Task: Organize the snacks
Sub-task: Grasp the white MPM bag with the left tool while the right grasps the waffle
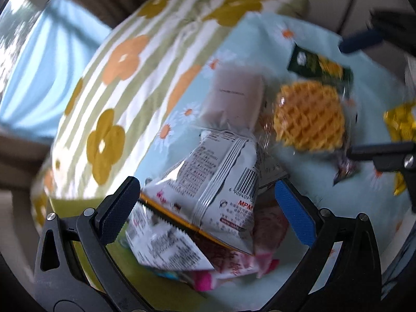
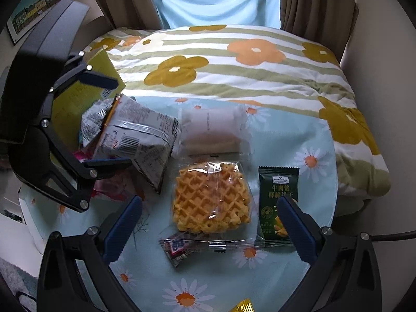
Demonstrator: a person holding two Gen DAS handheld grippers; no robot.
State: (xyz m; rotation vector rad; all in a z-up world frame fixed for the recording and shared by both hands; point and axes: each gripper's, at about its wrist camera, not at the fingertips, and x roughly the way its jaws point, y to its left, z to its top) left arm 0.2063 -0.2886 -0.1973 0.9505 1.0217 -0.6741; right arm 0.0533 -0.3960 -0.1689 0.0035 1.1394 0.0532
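Observation:
Snacks lie on a light-blue daisy cloth (image 2: 317, 135). A silver packet (image 1: 208, 189) tops a pile with a pink packet (image 1: 234, 265), and my left gripper (image 1: 205, 208) stands open around it, fingers wide on either side. The right wrist view shows this left gripper (image 2: 106, 122) straddling the silver packet (image 2: 137, 135). My right gripper (image 2: 209, 231) is open just short of a wrapped waffle (image 2: 210, 200), beside a dark-green packet (image 2: 278, 202) and a small candy bar (image 2: 179, 249). A pale wrapped cake (image 2: 213, 130) lies beyond the waffle.
A striped flower-print quilt (image 2: 234, 67) is bunched behind the snacks. A green box (image 2: 78, 96) stands at the left behind the pile. A yellow packet (image 2: 241, 306) peeks in at the near edge. Curtains (image 2: 312, 0) hang behind.

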